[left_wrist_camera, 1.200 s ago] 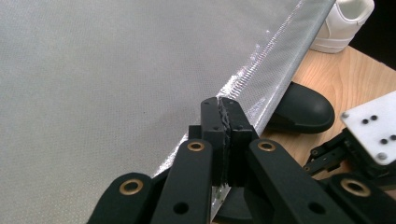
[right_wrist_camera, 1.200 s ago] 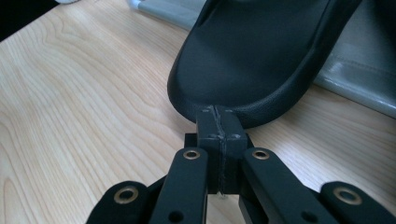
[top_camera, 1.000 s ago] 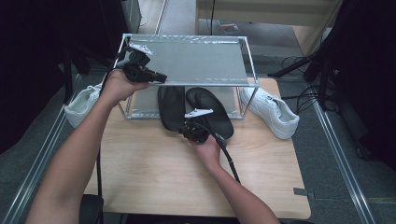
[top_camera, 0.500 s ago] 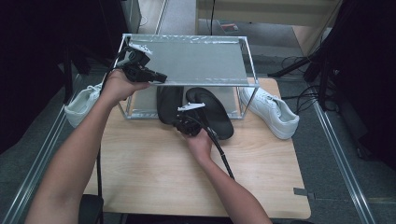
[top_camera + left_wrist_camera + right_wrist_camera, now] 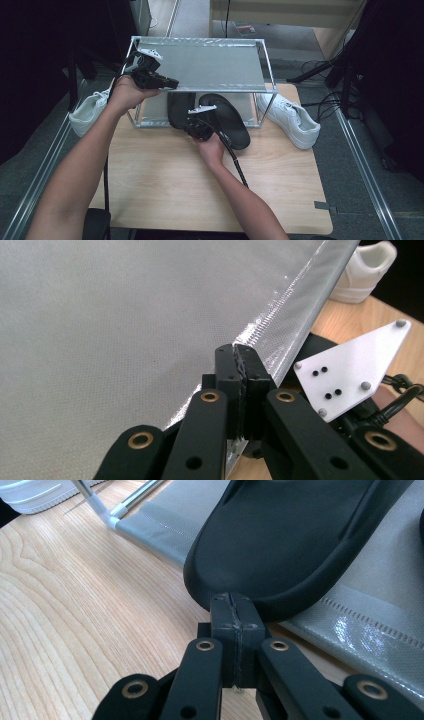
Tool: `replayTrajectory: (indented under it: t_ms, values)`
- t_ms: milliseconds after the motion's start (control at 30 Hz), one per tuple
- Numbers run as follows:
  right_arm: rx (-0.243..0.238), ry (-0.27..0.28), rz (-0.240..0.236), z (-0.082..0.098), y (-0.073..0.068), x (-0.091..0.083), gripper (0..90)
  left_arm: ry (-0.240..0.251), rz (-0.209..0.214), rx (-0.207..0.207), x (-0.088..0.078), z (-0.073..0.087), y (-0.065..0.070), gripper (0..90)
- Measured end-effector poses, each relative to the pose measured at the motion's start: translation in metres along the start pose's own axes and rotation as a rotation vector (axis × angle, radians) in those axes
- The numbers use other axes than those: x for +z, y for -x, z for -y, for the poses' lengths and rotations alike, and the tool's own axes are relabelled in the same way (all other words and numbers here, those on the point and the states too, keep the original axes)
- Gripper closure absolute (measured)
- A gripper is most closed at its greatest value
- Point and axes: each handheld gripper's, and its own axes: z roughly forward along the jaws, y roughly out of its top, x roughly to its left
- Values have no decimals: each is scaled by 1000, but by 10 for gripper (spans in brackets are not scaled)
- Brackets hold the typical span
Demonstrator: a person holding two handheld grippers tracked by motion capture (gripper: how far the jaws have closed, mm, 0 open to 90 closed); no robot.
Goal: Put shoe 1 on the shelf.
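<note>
1. A light wooden bench (image 5: 165, 185) is seen on a grey floor, with dark surroundings at both sides.
2. A silver metal-framed shoe rack with grey fabric shelves (image 5: 210, 65) is stood at the far half of the bench.
3. A pair of black rubber slippers (image 5: 227, 117) is laid on the rack's lower shelf, their near ends reaching past the rack's front edge over the bench.
4. A white sneaker (image 5: 290, 117) is placed just beside the rack's right end, and a second white sneaker (image 5: 87, 112) just beside its left end.
5. The left claw (image 5: 170, 83) is held at the front left edge of the rack's top shelf; in the left gripper view its jaws are pressed together with nothing between them.
6. The right claw (image 5: 233, 605) is held at the rack's front, its tip touching the rounded end of a slipper; its jaws are shut together, with no thing clamped between them.
</note>
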Motion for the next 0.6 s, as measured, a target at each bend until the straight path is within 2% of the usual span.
replayTrajectory:
  t_ms: [167, 233, 367, 400, 600]
  values:
    - [5, -2, -10, 0, 1, 0, 900, -4, 2, 0, 0, 0, 0, 900]
    - [17, -36, -27, 2, 0, -1, 900, -2, 2, -2, 0, -1, 0, 900]
    - [-6, -25, -48, 8, -3, -13, 900, -6, 7, -5, 0, -1, -2, 900]
    - [-23, -21, -57, 10, -4, -22, 900, -8, 7, -2, 0, -1, -2, 900]
    - [-45, -2, -91, 16, -5, -43, 900, -15, -2, -5, 1, -2, -1, 900]
